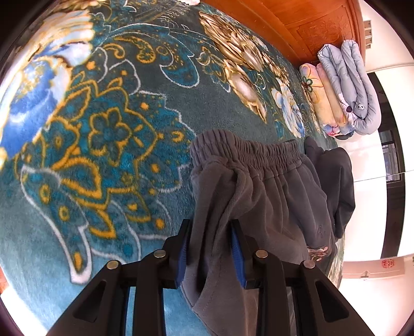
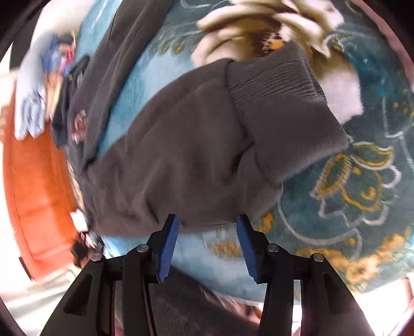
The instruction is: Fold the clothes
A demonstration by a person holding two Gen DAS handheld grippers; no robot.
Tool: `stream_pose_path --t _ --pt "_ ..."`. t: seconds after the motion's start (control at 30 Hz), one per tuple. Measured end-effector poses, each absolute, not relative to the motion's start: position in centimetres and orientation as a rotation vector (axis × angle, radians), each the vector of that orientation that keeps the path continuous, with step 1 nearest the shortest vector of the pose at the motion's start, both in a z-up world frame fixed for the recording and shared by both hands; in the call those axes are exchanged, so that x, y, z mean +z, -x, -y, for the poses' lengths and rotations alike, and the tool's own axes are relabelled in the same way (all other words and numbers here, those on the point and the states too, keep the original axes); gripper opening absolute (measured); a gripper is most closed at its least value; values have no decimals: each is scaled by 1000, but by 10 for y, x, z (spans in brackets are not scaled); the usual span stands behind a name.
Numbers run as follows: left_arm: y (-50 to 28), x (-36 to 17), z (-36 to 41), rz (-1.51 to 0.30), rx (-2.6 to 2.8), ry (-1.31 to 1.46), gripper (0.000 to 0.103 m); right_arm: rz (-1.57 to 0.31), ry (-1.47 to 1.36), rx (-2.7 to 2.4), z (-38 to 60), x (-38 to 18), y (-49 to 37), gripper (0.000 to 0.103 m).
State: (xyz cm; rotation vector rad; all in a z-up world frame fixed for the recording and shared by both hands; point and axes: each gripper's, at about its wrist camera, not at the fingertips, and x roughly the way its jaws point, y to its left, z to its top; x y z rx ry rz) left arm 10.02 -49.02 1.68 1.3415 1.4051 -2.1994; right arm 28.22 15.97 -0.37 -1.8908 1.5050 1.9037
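Note:
Grey sweatpants (image 1: 271,186) lie on a teal floral blanket (image 1: 103,129), their gathered elastic waistband (image 1: 245,152) toward the far side. My left gripper (image 1: 211,224) stands over their near left edge. A loose fold of the grey cloth lies between its blue pads (image 1: 236,253), and the jaws are parted around it rather than pinching it. The right wrist view is blurred. It shows a leg of the sweatpants (image 2: 186,144) with its ribbed cuff (image 2: 284,103) at upper right. My right gripper (image 2: 207,218) is open at the leg's near edge, with nothing between its fingers.
A dark garment (image 1: 336,175) lies beside the sweatpants near the bed's right edge. Folded quilts (image 1: 344,90) are stacked at the far right against a carved wooden headboard (image 1: 297,23). Orange wood (image 2: 33,181) runs along the left of the right wrist view.

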Motion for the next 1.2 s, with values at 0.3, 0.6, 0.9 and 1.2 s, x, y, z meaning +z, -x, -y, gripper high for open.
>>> stream_pose_path --t 0.3,0.6,0.9,1.2 --pt "-95 25 486 -1351 -2175 -1425 15 -1568 1850 1840 -174 -17 -312 48" --pt "-91 42 483 -1351 -2173 -1440 10 -1680 1627 1986 -181 -16 -314 21" --pt "-103 81 491 -1409 -2253 -1302 8 -1588 1405 2292 -180 55 -299 4" --pt "-136 135 505 -1394 -2279 -1307 8 -1513 1333 2568 -184 153 -310 4"
